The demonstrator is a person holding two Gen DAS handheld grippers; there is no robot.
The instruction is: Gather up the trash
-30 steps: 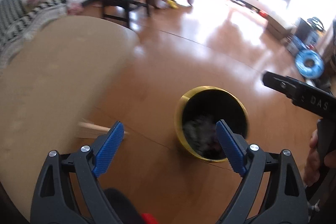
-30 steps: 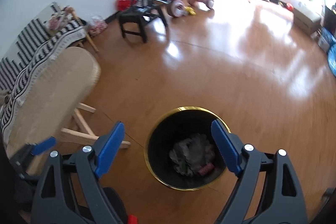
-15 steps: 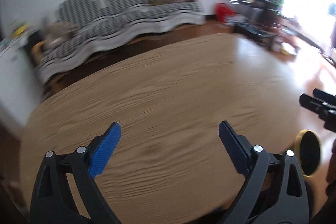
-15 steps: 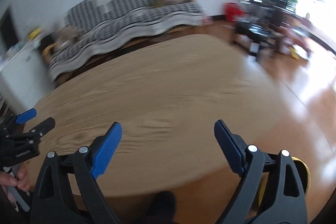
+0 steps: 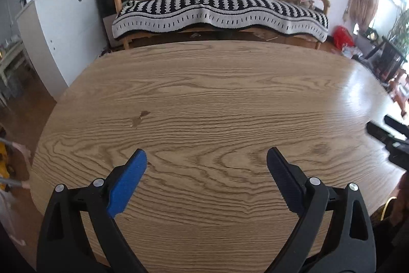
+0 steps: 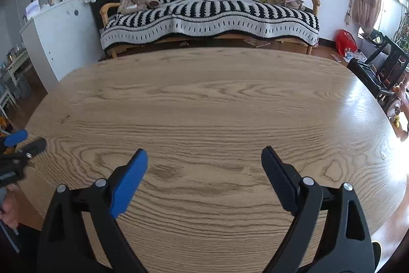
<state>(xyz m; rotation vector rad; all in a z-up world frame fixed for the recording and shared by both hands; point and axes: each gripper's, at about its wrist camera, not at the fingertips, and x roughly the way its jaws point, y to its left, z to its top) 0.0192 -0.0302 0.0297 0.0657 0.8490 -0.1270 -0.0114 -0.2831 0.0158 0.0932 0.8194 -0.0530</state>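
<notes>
Both grippers hang over a bare oval wooden table. My left gripper is open with nothing between its blue pads. My right gripper is open too, and nothing is in it. Each shows at the edge of the other's view: the right gripper at the right, the left gripper at the left with a hand below it. A small brownish mark lies on the table; I cannot tell whether it is a scrap or a stain. A sliver of the gold-rimmed bin peeks out past the table's near right edge.
Behind the table stands a sofa under a black-and-white throw, with a soft toy and cushions on it. A white cabinet stands at the left. Black chairs and a red bag are on the right.
Both grippers swung away from above the trash-filled bin on the floor and now face the tabletop and the sofa. The bin has slid to the lower right edge of view.
</notes>
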